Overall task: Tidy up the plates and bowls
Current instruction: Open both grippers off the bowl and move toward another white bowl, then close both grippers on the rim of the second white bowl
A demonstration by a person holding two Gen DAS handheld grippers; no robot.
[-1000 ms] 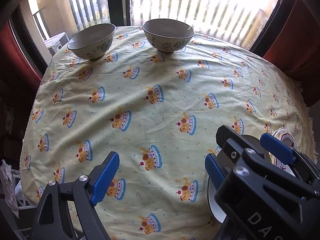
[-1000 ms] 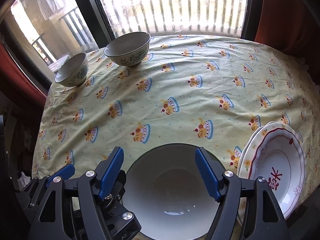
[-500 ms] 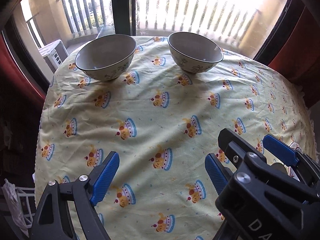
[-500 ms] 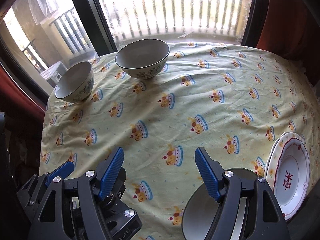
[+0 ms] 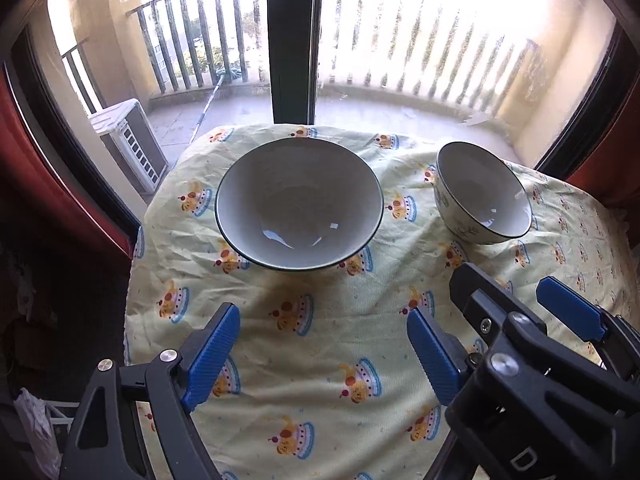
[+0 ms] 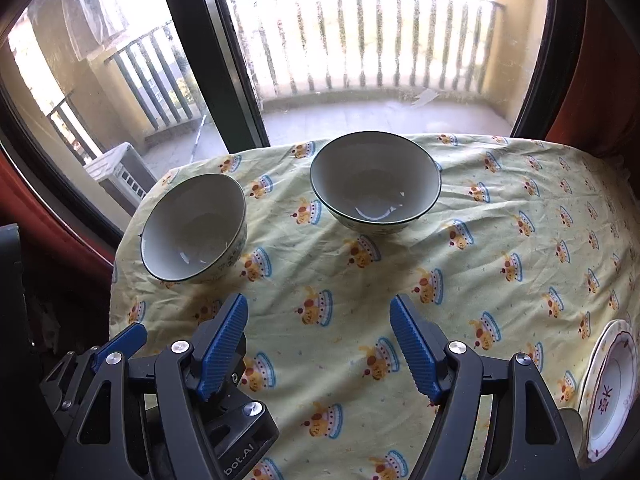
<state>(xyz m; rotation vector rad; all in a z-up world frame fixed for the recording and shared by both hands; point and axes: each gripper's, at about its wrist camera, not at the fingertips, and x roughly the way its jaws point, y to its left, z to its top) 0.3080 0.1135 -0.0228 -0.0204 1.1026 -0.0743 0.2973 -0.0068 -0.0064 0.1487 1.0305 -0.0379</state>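
Both grippers now sit nearer the window end of the bench (image 6: pixel 520 208) than a second ago; the big white bowl once under the right gripper (image 6: pixel 320 344) is out of view.

Left gripper (image 5: pixel 324 354): fingers have just closed slightly, wide apart, nothing between them.
Right gripper: fingers spread, nothing between them.
Left bowl (image 5: pixel 299 204): on the cloth just short of the window, ahead of the left gripper.
Right bowl (image 6: pixel 376 182): beside it, apart, unstacked.
Plates (image 6: pixel 608 388): stacked, far from the window, at the bench's right edge.

Judged status: plates gathered; both window bowls not yet stacked.
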